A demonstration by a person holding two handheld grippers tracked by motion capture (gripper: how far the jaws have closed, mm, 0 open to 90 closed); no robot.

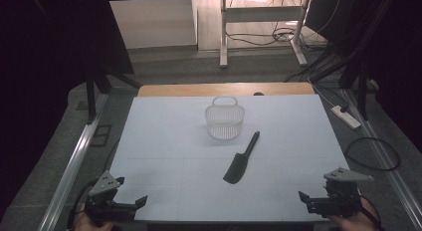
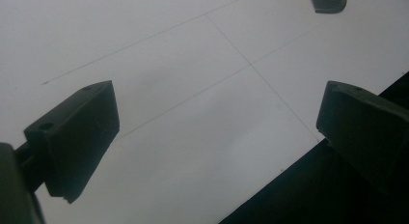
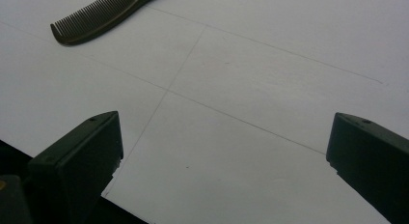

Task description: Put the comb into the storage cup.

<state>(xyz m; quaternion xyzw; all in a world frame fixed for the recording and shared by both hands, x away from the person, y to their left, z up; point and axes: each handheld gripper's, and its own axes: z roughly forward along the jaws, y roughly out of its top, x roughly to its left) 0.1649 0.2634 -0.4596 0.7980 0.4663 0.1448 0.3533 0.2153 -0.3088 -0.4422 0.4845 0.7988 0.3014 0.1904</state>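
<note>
At the near edge of the white sheet-covered table (image 1: 164, 141) we are holding both tools low and level, the left gripper (image 1: 130, 203) at the left corner and the right gripper (image 1: 311, 201) at the right, each pointing inward across the surface with its jaws spread wide and nothing between them. Well ahead of us the dark, flat plastic comb with a long handle (image 1: 242, 159) is lying on the sheet, teeth end nearest us, just in front of the white mesh basket with a loop handle (image 1: 225, 120) but not touching it. We are judging the comb as the risky part (it sits so flat that little of it stands up for the jaws): a pinch coming in level could slide it along the smooth sheet or push it into the basket, and a grip taken far out on the handle could let the toothed end droop and twist free. The light basket could also tip if nudged.
</note>
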